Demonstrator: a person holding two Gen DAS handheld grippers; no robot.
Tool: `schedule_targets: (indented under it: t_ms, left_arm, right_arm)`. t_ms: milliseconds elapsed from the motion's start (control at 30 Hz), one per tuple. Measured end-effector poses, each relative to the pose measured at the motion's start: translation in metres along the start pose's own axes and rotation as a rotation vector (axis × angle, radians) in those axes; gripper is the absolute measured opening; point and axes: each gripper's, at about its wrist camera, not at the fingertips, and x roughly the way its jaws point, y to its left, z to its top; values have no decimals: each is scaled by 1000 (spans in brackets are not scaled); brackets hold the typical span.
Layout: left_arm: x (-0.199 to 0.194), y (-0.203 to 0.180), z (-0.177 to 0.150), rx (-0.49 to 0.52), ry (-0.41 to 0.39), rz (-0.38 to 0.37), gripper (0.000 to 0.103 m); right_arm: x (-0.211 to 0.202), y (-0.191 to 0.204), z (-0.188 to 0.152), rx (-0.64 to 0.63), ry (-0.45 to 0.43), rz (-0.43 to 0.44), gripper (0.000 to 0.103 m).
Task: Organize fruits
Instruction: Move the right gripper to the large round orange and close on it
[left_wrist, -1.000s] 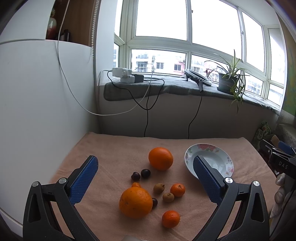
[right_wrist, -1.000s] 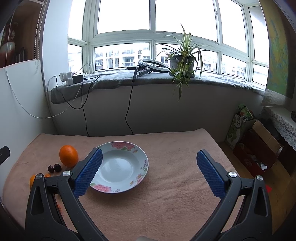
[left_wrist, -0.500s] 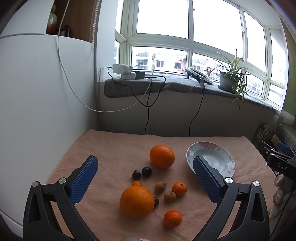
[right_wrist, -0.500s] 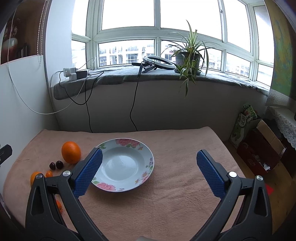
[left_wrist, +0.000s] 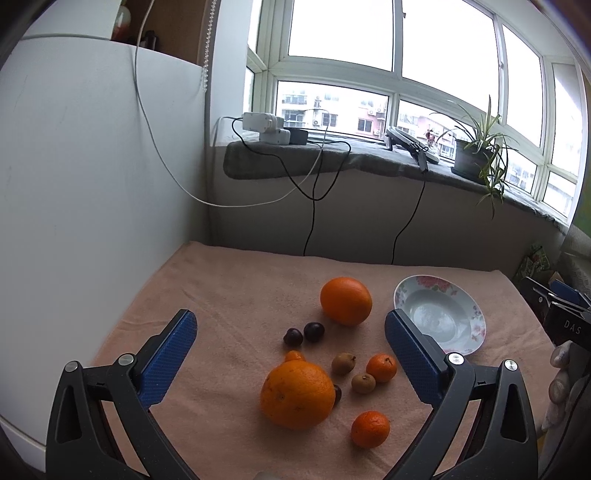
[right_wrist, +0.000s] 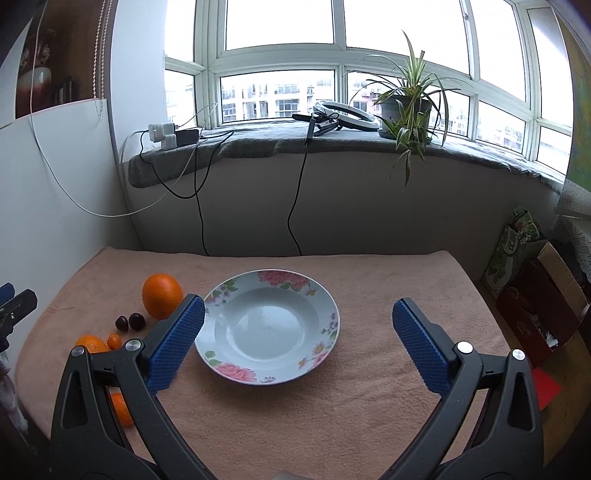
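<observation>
From the left wrist view, the left gripper (left_wrist: 288, 343) hangs spread wide and empty above a pink towel-covered table (left_wrist: 229, 288), where a round smooth orange (left_wrist: 345, 300), a knobbed bumpy orange (left_wrist: 297, 394), two small tangerines (left_wrist: 381, 367), two dark plums (left_wrist: 314, 331) and two small brown fruits (left_wrist: 343, 363) lie clustered, with a white flower-rimmed ceramic bowl (left_wrist: 476, 325) just to their right. From the right wrist view, the right gripper (right_wrist: 297, 345) is likewise released and holding nothing, poised over the empty bowl (right_wrist: 321, 350), the fruits well off to its left on the towel.
</observation>
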Motion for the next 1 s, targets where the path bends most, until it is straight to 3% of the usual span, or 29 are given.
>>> schedule_targets:
  t_ms: [233, 567, 1000]
  left_arm:
    - [2, 12, -11, -18, 39, -9, 94]
    - [4, 32, -27, -46, 87, 11, 93]
    - [20, 37, -57, -115, 200, -99, 91]
  right_arm:
    - [13, 18, 4, -40, 22, 65, 103]
    - [26, 39, 4, -81, 72, 166, 103]
    - [66, 98, -9, -130, 297, 525, 103]
